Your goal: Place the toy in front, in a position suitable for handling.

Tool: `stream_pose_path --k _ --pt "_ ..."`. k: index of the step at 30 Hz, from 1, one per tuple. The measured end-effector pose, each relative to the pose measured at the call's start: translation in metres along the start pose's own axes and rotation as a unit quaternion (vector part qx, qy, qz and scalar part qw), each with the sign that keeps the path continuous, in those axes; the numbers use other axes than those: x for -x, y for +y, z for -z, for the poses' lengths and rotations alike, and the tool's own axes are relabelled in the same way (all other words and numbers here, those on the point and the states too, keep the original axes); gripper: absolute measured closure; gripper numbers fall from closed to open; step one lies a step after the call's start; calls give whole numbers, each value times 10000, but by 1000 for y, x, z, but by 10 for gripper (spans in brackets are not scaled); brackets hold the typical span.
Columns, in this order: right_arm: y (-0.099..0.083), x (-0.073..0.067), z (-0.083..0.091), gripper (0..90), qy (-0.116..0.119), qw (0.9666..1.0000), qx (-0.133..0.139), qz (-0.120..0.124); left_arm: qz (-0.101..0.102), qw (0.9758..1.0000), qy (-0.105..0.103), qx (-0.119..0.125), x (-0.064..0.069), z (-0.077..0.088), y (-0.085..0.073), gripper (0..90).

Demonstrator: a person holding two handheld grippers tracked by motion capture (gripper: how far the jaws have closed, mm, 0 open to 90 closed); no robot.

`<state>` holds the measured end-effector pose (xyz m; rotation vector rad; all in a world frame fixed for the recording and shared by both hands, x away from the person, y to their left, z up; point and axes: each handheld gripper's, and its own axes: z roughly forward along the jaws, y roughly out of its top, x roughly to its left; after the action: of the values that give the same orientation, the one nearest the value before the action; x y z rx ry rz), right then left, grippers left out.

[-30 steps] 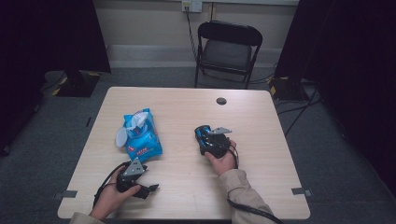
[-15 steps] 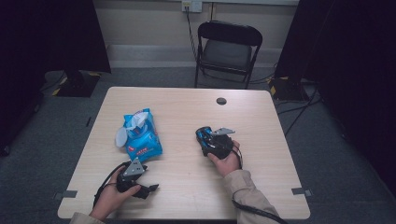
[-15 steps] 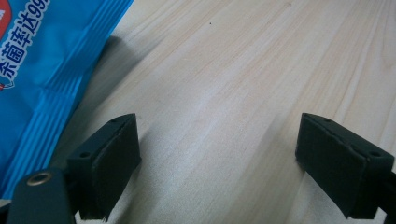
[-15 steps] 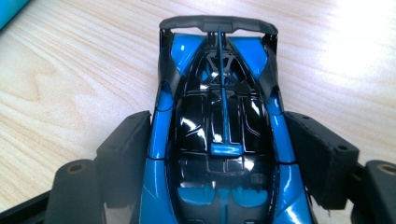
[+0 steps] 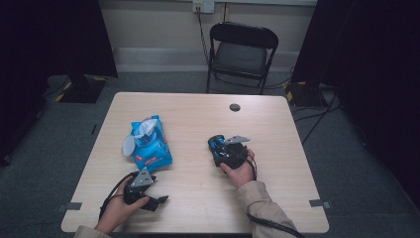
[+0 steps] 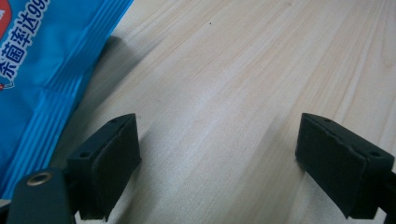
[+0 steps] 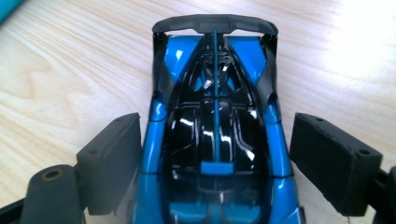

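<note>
My left hand rests near the front left edge of the pale wooden table, holding my left gripper low over the surface with its grey three-cornered plate on top and its cable looping back toward my sleeve. Looking along that gripper's own view, its two black jaws stand wide apart with bare wood grain between them and nothing held; the blue wipes packet lies just to the left of the left jaw, its printed white characters partly cut off by the picture's edge. From the high view the same blue wipes packet sits on the left half of the table, just beyond my left gripper, with its white flap lifted at the far end. Further right, near the middle of the table, my right hand holds my right gripper, which points away from me and to the left. In the right gripper view a blue and black toy car lies between its jaws, wing end farthest from me; the left jaw looks to be touching the car's side, while a narrow gap shows at the right jaw, so the jaws bracket the car without clamping it. Beyond the car, toward the far edge, a small dark round disc sits on the table, and a black folding chair stands behind it.
</note>
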<state>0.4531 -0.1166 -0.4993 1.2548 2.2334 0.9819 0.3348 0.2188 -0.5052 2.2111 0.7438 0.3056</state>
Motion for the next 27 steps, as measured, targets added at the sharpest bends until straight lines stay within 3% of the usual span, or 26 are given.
stream_pose_path --k 6,7,8,9,13,17,24,27 --pt "1 2 -9 144 -48 9999 -129 -5 -9 10000 -6 -9 0 0 0 123" --pt "0 2 -8 176 114 9998 -88 104 -10 10000 -5 -8 0 0 0 123" --pt "0 2 -8 176 114 9998 -88 104 -10 10000 -5 -8 0 0 0 123" --pt "2 1 -8 245 134 9998 -66 131 -11 10000 -6 -9 0 0 0 123" --pt "4 -1 -6 258 39 9997 -181 131 -11 10000 -4 -9 0 0 0 123" --pt "4 1 -3 259 145 9992 -252 267 -9 10000 -4 -8 0 0 0 123" --pt "8 5 5 270 292 9990 -135 323 -9 10000 -5 -9 0 0 0 123" --pt "12 4 11 272 419 9970 -196 619 -10 10000 -6 -9 0 0 0 123"
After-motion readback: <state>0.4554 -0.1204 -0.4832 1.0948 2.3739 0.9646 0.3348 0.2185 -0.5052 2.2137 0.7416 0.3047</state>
